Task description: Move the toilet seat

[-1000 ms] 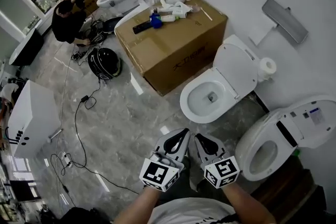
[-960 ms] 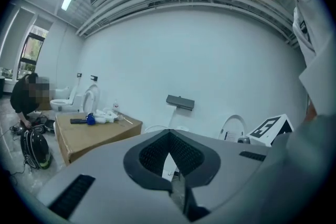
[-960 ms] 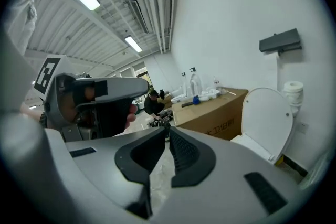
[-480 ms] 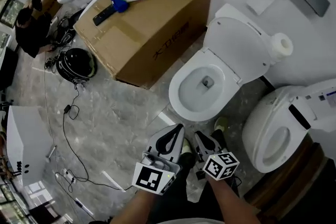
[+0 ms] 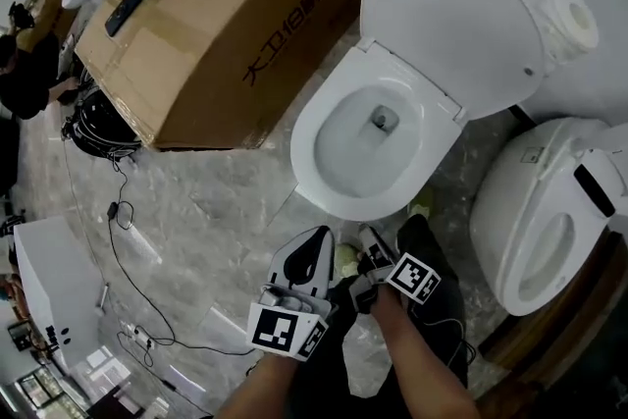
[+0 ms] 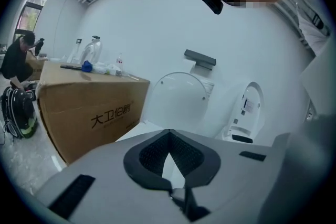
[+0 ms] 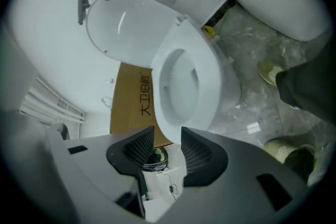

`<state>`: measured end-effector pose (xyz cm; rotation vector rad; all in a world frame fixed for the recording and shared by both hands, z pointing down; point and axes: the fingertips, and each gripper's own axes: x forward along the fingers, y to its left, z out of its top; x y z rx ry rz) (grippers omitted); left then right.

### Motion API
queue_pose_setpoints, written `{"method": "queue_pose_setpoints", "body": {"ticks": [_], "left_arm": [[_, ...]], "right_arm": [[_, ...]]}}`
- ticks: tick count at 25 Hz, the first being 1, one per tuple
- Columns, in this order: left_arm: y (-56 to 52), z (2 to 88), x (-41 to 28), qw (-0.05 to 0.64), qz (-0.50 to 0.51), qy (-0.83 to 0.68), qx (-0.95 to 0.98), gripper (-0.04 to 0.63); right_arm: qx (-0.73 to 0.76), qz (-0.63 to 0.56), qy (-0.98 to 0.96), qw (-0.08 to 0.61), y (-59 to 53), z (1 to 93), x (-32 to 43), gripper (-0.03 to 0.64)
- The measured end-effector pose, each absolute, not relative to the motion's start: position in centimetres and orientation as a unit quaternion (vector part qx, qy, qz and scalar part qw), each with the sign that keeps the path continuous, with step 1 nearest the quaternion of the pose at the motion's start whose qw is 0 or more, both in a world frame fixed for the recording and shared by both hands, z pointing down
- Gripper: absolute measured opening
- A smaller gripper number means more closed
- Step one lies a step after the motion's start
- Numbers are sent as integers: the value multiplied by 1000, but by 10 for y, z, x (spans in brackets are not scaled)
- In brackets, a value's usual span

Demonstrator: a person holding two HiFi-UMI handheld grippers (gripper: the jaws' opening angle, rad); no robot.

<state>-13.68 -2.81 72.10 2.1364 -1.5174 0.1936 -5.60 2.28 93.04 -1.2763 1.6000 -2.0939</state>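
One white toilet seat (image 5: 306, 142) lies flat down on its bowl (image 5: 368, 137). It is a smooth ring, round at the front. Behind it the big white lid (image 5: 451, 10) stands up against the wall. The seat is in the middle of the head view, a little way in front of both grippers, and neither one touches it. The right gripper (image 5: 371, 252) is turned on its side and points at the front of the seat. Its jaws have just been opening and now stand wide apart, with nothing between them. The seat's front edge shows beyond the gap. The left gripper (image 5: 309, 260) is just beside it, with its jaw tips pressed together and nothing in them. A big cardboard box (image 5: 245, 25) stands to the left of the toilet. A second toilet (image 5: 540, 221) stands to the right. The floor (image 5: 216, 211) is grey stone.
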Motion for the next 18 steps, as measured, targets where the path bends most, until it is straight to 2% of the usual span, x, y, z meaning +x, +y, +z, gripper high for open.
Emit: {"method": "queue_pose_setpoints", "body": {"ticks": [3,9,15,17,18], "left_arm": [[-31,748,-140,255,81,-568,778,8],[-32,782,-140,267,96,-567,774,8],[-29,791,-141,274,106,-557,777,8],[-30,789,-142,276,105,-556,777,8],[-31,787,-142,275,104,-555,778,8]], "right_arm": [[-454,-732,493,124,24,967,-53,174],[-466,-753,448,125,34,1015,-54,178],[-456,-761,433,160,18,1025,-62,178],[-461,-766,422,154,16,1029,-62,166],[-462,-768,419,148,18,1028,-61,135]]}}
